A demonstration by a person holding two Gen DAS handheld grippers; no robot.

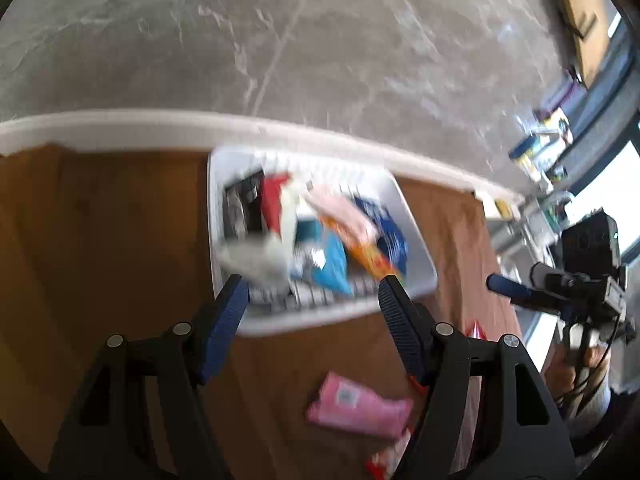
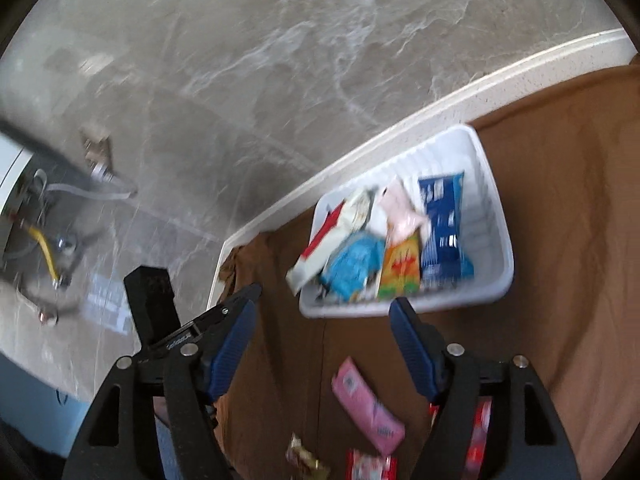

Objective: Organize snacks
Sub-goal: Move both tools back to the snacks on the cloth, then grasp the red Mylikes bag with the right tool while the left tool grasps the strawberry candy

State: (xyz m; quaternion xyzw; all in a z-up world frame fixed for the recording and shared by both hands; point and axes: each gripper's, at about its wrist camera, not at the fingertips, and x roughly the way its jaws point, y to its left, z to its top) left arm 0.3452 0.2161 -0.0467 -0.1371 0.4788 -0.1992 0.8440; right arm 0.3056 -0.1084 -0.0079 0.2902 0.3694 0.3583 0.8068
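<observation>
Blue-padded fingers of the left gripper (image 1: 312, 292) stand apart with nothing between them, held above the brown cloth (image 1: 100, 240) that covers the desk. Just beyond their tips sits the white basket (image 1: 416, 240), which is the landmark for the rest. Inside the basket lie several snack packets, blurred: a red and white one (image 1: 276, 204) towards its left side, a light blue one (image 1: 328, 260) in the middle, an orange one (image 1: 368, 256) beside that, and a dark blue one (image 1: 388, 228) towards its right wall. In front of the basket, on the cloth, lies a pink packet (image 1: 360, 404). Near it are red packets (image 2: 370, 465) and one small gold-wrapped piece (image 2: 306, 460). The right gripper (image 2: 324, 312) also has its fingers spread and empty, poised before the basket's near wall.
</observation>
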